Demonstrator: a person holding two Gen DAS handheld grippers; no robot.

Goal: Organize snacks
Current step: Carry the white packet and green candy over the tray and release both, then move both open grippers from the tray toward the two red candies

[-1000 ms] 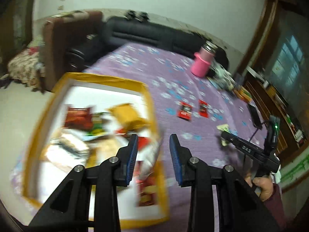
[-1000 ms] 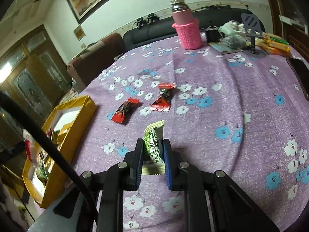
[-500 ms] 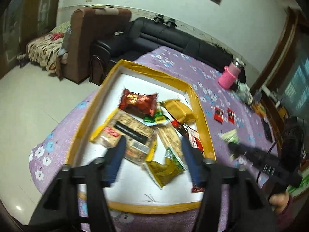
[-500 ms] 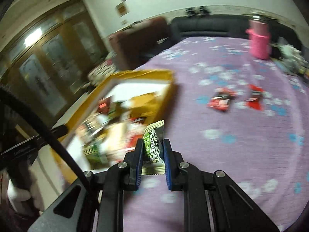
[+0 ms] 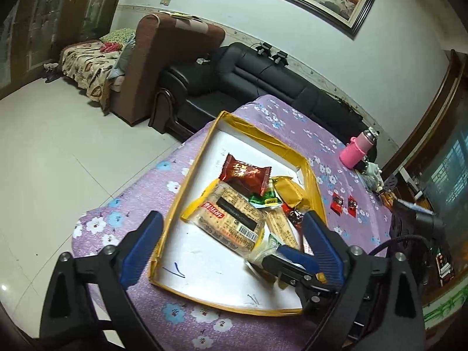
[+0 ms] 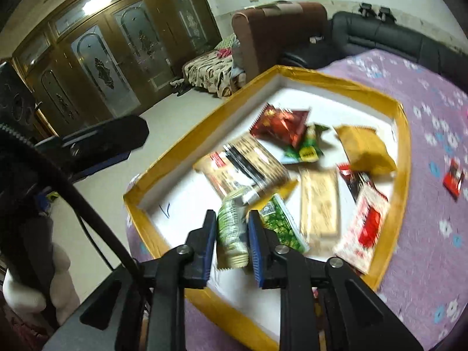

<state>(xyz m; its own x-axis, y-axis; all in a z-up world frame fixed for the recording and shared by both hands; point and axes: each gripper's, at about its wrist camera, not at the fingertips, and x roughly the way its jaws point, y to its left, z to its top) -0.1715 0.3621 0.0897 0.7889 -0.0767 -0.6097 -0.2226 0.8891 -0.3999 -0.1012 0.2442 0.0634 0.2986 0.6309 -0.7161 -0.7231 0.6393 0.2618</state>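
Observation:
A shallow yellow-rimmed box with a white floor lies on the purple flowered tablecloth and holds several snack packets. It also shows in the right wrist view. My right gripper is shut on a green-and-white snack packet and holds it over the near part of the box. It shows in the left wrist view reaching into the box from the right. My left gripper is wide open and empty, above the near edge of the box.
Two red packets lie on the cloth to the right of the box; one shows in the right wrist view. A pink flask stands further back. A black sofa and a brown armchair stand behind the table.
My right gripper carried the green packet from the open cloth leftward to over the box. My left gripper opened wide and drew back and up from the box.

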